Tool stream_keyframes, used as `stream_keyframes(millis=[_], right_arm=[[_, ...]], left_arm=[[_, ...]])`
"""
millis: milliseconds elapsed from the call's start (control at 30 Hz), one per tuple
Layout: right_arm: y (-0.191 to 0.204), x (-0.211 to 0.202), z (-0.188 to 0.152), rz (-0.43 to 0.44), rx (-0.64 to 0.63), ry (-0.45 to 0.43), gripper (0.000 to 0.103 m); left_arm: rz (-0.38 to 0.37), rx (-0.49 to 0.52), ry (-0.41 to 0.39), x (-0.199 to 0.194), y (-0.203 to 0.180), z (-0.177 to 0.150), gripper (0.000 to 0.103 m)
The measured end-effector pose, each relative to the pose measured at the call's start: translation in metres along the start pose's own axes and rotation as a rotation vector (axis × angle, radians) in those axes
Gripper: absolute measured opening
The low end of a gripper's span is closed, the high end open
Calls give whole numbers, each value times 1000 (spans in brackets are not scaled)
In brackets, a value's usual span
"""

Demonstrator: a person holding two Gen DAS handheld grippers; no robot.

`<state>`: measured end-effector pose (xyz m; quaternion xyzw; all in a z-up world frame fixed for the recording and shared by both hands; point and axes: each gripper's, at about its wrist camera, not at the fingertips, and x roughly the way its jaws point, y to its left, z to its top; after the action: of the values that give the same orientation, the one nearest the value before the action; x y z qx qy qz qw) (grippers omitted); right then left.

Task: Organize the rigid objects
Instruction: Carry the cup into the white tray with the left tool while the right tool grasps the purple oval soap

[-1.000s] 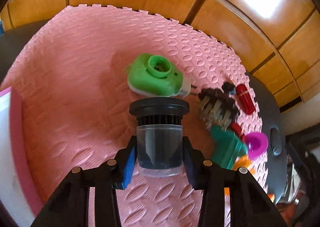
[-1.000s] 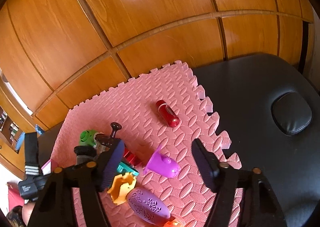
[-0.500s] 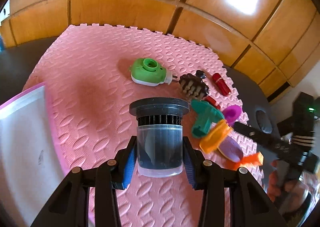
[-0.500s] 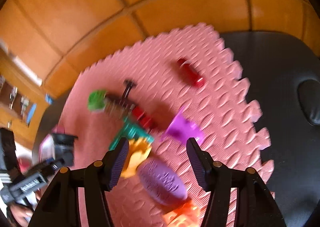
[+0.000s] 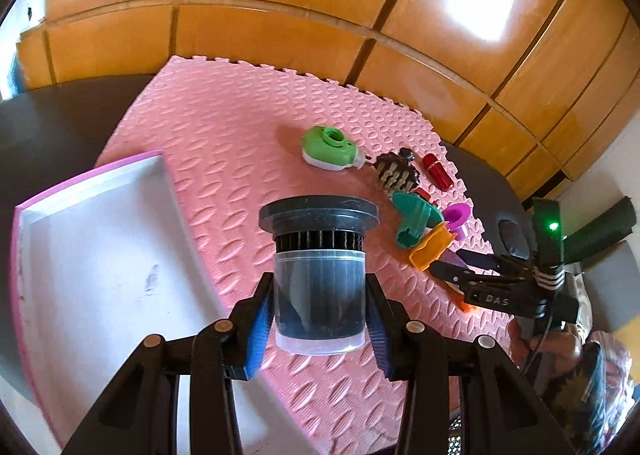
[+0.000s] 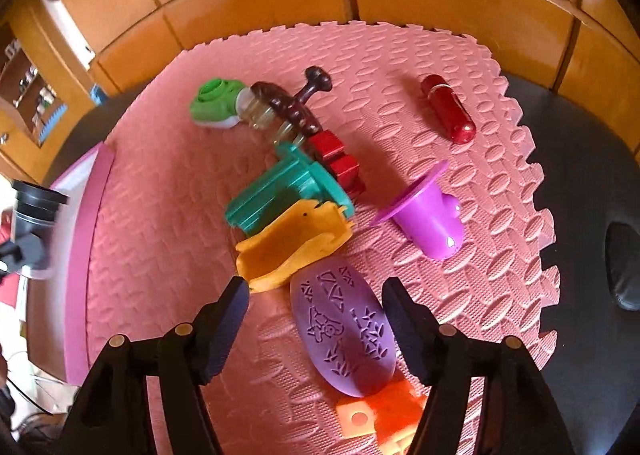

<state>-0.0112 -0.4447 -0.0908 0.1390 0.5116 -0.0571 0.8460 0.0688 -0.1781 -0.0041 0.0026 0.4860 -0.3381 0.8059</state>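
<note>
At the mat's left edge the tray shows white and bare in its visible part, so by my reading the sorting has barely begun. The left gripper is clamped on the cup, a clear cylinder with a black lid, its blue pads pressed to both sides. It hangs clear of the mat beside the tray's right rim, tilted steeply down, probably headed for the tray.

The rest lies in a cluster toward the mat's right side: green toy, brown brush, red block, teal mould, yellow mould, purple oval, orange piece, purple cone and, apart near the far right corner, a red tube. That leaves 9 pieces to move, as far as I can count.

The right gripper points steeply down over the oval. Its jaws are opening and stand either side of the oval without touching it. The oval looks like its next pick.
</note>
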Motion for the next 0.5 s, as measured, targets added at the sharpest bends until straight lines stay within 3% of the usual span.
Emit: stream_keyframes(millis=[100, 500], right_arm=[[10, 8, -5, -73, -57, 22, 44], [20, 9, -11, -101, -78, 1, 45]], left_arm=[[23, -18, -11, -12, 20, -3, 43], [210, -199, -9, -20, 140, -7, 43]])
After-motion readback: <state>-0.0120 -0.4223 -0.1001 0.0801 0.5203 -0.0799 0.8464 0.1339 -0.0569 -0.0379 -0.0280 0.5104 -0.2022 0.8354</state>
